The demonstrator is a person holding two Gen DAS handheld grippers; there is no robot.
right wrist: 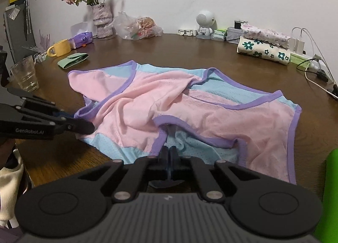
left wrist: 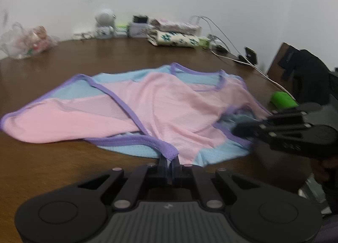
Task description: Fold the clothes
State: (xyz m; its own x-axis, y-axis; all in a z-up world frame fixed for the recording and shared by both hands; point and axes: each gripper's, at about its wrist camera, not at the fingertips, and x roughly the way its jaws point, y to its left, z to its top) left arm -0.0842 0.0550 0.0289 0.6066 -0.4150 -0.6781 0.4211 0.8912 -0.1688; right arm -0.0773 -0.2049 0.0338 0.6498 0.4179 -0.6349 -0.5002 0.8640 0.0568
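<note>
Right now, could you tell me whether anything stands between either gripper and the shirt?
Nothing visible does. The left gripper is already shut on the shirt at its purple hem, and the right gripper is shut at the shirt's near edge. The table around the shirt is bare; the clutter sits along the far edge.

Left gripper (left wrist: 169, 161) and right gripper (right wrist: 168, 154) both reach forward low, fingers pressed together.

Both wrist views look low, close across the shirt (left wrist: 169, 103), left perhaps blurred
</note>
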